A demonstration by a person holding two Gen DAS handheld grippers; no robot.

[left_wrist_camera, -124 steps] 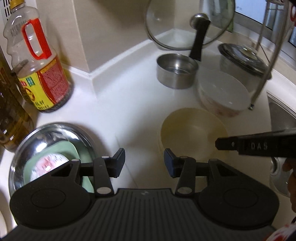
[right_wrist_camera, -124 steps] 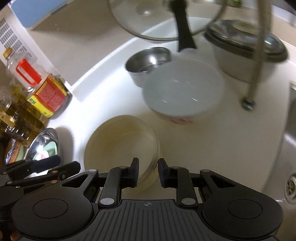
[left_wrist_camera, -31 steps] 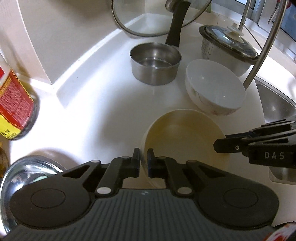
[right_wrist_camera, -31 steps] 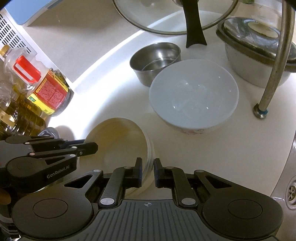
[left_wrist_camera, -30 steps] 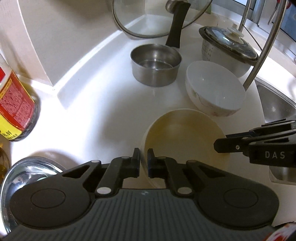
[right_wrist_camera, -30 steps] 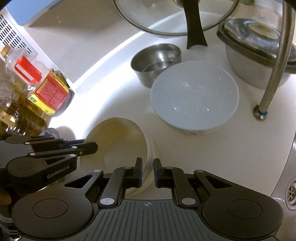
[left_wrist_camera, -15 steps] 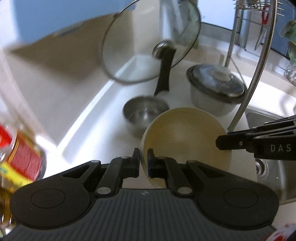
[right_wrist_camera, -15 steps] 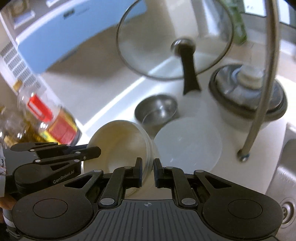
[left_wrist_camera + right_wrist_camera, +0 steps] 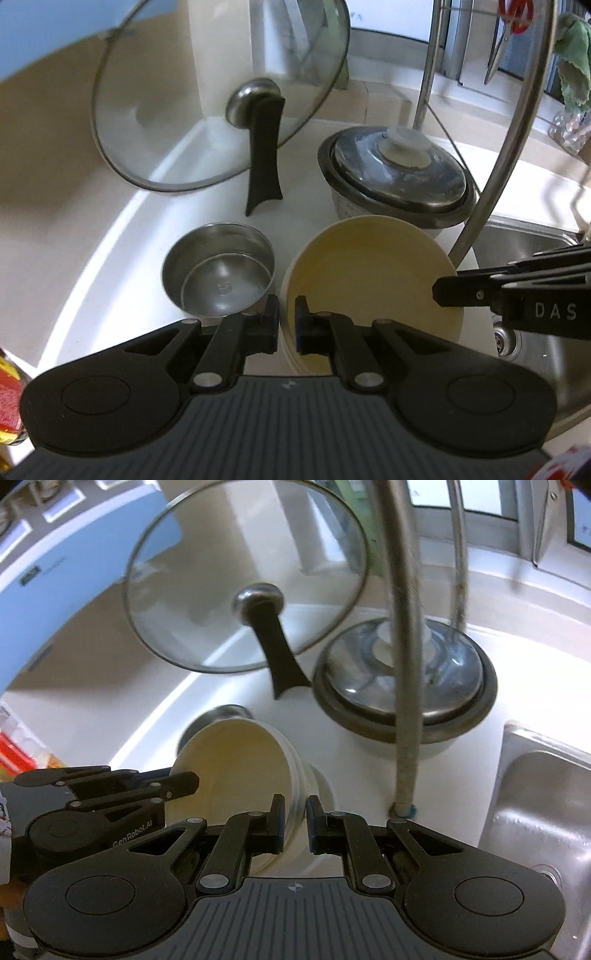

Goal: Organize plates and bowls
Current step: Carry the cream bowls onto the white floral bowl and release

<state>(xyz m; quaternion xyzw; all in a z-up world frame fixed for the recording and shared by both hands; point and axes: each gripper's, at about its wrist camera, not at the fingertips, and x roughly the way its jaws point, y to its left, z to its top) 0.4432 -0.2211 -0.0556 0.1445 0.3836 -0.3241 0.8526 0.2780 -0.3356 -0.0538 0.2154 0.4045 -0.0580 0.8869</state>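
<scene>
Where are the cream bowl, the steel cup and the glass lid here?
Cream bowl (image 9: pixel 369 273), left wrist view: on its inner surface.
Steel cup (image 9: pixel 221 280), left wrist view: on its inside bottom.
Glass lid (image 9: pixel 207 590), right wrist view: on the clear pane, left of the knob.

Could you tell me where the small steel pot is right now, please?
In the left wrist view the small steel pot stands on the white counter, left of the held cream bowl and below the glass lid's black handle.
</scene>
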